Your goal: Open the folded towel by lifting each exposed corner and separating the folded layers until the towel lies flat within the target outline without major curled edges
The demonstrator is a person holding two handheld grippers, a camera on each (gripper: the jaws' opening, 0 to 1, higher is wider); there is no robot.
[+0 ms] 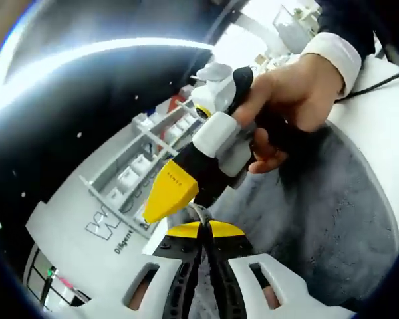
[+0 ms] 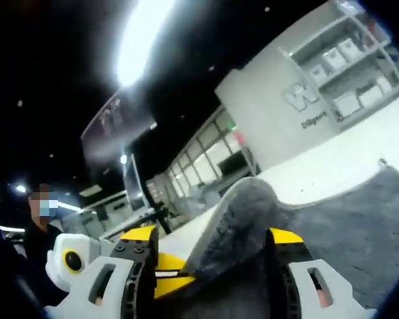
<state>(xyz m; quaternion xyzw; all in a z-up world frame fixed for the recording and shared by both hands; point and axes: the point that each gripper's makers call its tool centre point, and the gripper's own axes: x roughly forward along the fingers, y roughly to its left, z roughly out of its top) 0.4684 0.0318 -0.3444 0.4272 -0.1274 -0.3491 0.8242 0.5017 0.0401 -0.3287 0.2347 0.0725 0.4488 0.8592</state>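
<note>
Pinching the grey towel [image 2: 243, 219], right claw [image 2: 213, 256] lifts its corner.

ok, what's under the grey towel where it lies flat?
The grey towel lies on a white table, bare past its edge. Whatever is under the cloth, including any target outline, is covered. The right gripper pinches up one fold.

This looks like a large indoor hall fitted out as a lab or showroom. A white partition wall [image 2: 279, 113] carries lettering and open shelves [image 2: 349, 63] stocked with small white boxes. Overhead runs a dark ceiling [image 2: 53, 60] with a long bright strip light [image 2: 143, 36]. Farther back stand glass-fronted rooms [image 2: 206, 163]. Work goes on at a white desk [image 1: 386, 126].
</note>
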